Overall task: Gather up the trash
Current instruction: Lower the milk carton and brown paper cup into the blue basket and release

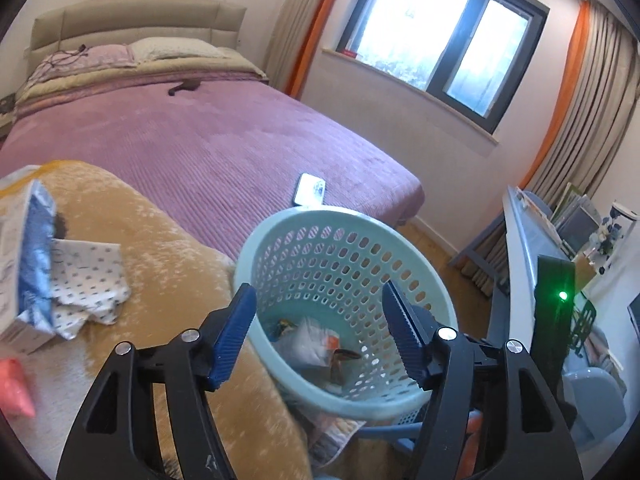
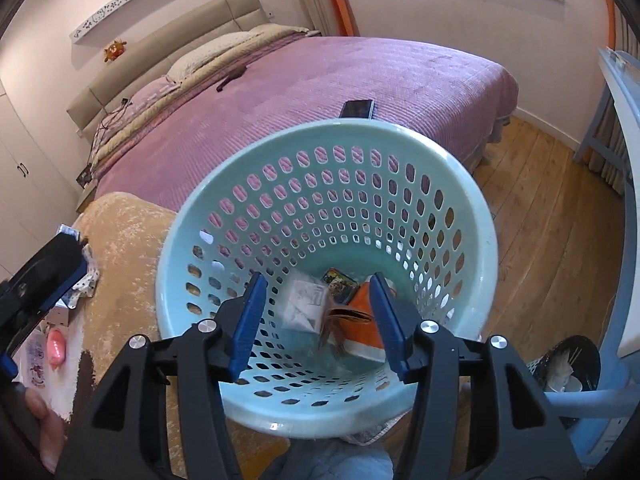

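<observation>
A mint-green perforated basket (image 2: 472, 208) stands beside the bed, also in the left wrist view (image 1: 280, 236). At its bottom lie a white wrapper (image 2: 306, 306), an orange packet (image 2: 366, 320), a small colourful packet (image 2: 340, 280) and a brown feathery scrap (image 2: 336, 324). My right gripper (image 2: 318, 280) hangs open over the basket mouth with nothing between its fingers. My left gripper (image 1: 318, 292) is open too, empty, above the basket's near rim. On the tan blanket (image 1: 160, 248) to the left lie a blue-and-white box (image 1: 32, 264), a crumpled patterned sheet (image 1: 88, 280) and a pink object (image 1: 14, 388).
A bed with a purple cover (image 1: 200, 140) fills the background, with a phone (image 2: 357, 109) near its foot. A white desk (image 1: 524, 248) with clutter stands at the right. A dark bin (image 2: 568, 364) sits on the wooden floor (image 2: 540, 200) by a blue chair leg.
</observation>
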